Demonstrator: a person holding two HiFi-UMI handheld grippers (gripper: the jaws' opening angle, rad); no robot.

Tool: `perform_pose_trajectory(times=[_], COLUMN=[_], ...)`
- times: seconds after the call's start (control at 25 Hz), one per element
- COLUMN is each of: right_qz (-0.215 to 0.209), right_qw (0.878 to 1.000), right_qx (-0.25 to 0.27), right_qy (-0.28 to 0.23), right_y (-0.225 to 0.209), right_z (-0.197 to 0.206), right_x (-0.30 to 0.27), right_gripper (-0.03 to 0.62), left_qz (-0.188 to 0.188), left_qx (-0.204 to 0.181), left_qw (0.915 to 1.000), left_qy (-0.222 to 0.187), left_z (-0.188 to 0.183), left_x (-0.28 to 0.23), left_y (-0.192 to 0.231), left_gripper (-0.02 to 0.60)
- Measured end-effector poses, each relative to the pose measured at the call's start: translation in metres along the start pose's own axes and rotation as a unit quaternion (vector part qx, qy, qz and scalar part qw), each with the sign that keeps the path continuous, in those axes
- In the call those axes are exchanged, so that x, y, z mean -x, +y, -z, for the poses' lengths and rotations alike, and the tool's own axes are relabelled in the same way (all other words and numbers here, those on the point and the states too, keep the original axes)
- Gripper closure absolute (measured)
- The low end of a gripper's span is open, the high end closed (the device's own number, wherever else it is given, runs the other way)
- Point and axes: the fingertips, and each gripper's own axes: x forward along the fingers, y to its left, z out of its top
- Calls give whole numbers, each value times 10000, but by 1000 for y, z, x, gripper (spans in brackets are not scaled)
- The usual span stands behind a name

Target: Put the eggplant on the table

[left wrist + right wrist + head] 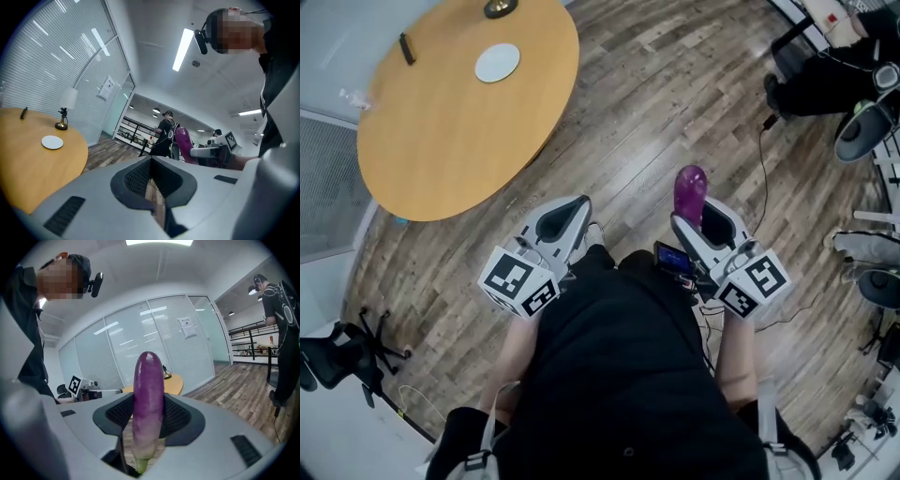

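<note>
The round tabletop fills the upper left, with a white plate lying near its far edge. To its right, over the wooden floor, the left gripper is empty, its jaws drawn together. Further right, the right gripper clamps the purple eggplant upright between its pads, well apart from the tabletop.

The lamp was cut by the head view's top edge; a small dark thing on the table was too small to identify.
</note>
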Motion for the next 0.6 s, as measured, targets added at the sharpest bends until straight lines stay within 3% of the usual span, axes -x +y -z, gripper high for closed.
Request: perform_pose_trajectory(times=[0.28,0.6], right_qz=[45,-59], right_qw=[9998,9995], right_qx=[-173,-300], right_qy=[-28,17], right_y=[-16,-87], right_z=[-3,-19], right_x=[-26,-47], right_gripper=[390,390], left_qz=[70,-180], left_qx=[18,42], left_qw=[9998,9993], left_qy=[208,321], left_z=[-9,-12], left_x=[-26,-83], left_y=[23,46], left_gripper=[570,570])
